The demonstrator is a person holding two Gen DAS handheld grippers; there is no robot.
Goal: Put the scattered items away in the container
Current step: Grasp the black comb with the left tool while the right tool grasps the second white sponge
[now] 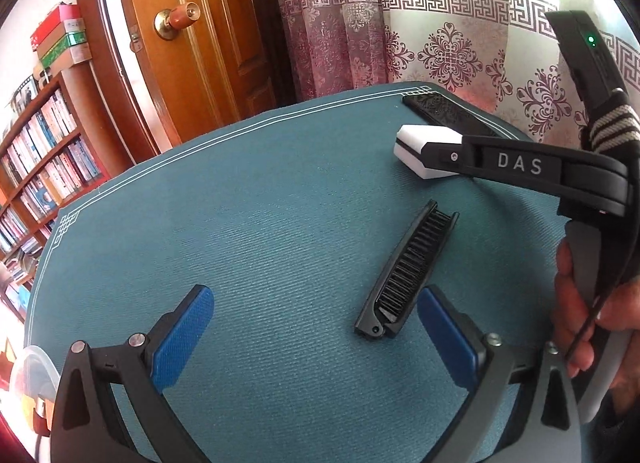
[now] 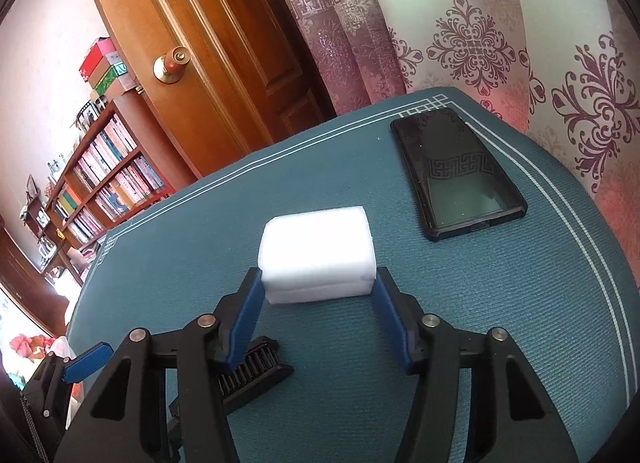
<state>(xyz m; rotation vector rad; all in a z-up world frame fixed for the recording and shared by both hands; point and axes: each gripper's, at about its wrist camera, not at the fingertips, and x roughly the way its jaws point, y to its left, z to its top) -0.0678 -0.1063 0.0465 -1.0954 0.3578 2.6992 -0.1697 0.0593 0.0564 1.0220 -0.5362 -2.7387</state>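
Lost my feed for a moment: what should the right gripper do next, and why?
Probably close the right gripper: its jaws already flank the white foam block on both sides, blue pads at or near its faces. It sits on the teal mat, so squeezing should secure it for lifting.

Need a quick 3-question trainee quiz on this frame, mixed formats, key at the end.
1. True or false: the right gripper has its blue pads on either side of the white foam block.
2. Which item lies nearest the far table corner by the curtain? A) folding comb B) black phone C) white foam block
3. Fill in: the left gripper is ____ (open/shut), with the comb's hinged end close to its right-hand pad.

Key: 1 true; 2 B; 3 open. Whether the right pads already press the block cannot be told.
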